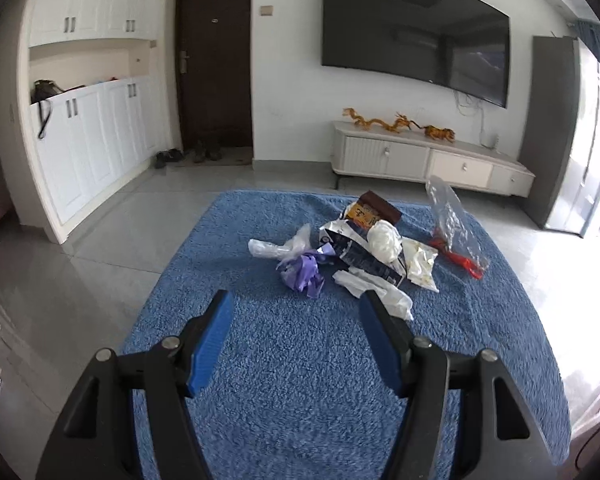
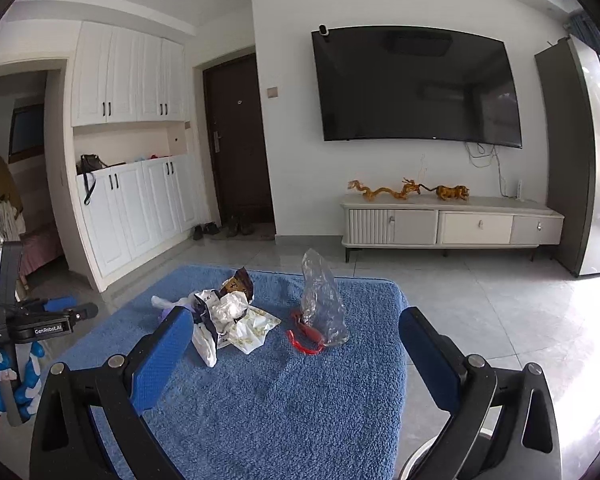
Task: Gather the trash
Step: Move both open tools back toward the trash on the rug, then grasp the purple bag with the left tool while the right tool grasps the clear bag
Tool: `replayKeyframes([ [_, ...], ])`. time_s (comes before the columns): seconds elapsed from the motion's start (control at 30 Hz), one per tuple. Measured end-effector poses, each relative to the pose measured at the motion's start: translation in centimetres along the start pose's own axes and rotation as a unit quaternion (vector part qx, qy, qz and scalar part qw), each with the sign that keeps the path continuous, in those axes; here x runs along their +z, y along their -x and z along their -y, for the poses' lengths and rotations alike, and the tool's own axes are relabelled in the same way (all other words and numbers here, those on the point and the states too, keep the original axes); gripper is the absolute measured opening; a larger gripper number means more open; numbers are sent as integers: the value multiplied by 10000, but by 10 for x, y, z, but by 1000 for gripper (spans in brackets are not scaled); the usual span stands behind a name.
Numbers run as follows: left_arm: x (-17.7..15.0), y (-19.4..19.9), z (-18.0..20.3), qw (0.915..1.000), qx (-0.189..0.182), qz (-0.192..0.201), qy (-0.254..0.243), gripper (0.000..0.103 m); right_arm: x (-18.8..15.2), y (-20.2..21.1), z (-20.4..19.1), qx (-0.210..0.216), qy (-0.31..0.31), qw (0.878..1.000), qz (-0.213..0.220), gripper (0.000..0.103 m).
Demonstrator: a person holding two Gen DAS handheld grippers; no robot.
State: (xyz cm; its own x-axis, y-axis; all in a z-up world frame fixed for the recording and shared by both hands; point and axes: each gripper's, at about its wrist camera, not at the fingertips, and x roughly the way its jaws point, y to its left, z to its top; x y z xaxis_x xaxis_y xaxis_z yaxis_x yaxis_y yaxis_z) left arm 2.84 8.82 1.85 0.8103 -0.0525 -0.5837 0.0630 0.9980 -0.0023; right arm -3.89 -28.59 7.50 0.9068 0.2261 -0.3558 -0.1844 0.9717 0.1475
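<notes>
A pile of trash lies on a blue towel-covered surface. It holds a crumpled purple glove, a white paper wad, a dark foil wrapper, a white-yellow snack packet, a brown-orange wrapper and a clear plastic bag with a red strip. My left gripper is open and empty, just short of the pile. My right gripper is open and empty, its fingers either side of the clear bag and the snack packet. The left gripper's body shows at the left of the right wrist view.
The blue surface ends at the right over a pale tiled floor. A white TV cabinet with golden figurines stands under a wall TV. White cupboards and a dark door are at the left.
</notes>
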Motion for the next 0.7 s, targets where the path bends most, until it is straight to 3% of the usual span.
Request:
replayKeyframes([
  [0.27, 6, -56, -20, 9961, -674, -574, -5, 63, -2, -31, -2, -200, -106, 9970, -742, 103],
  [0.57, 18, -142, -20, 9922, -867, -889, 106, 63, 8, -138, 24, -56, -230, 9899, -1395, 103],
  [0.7, 23, -170, -20, 9914, -880, -956, 128, 63, -3, -201, 29, 55, -207, 9840, -1767, 87],
])
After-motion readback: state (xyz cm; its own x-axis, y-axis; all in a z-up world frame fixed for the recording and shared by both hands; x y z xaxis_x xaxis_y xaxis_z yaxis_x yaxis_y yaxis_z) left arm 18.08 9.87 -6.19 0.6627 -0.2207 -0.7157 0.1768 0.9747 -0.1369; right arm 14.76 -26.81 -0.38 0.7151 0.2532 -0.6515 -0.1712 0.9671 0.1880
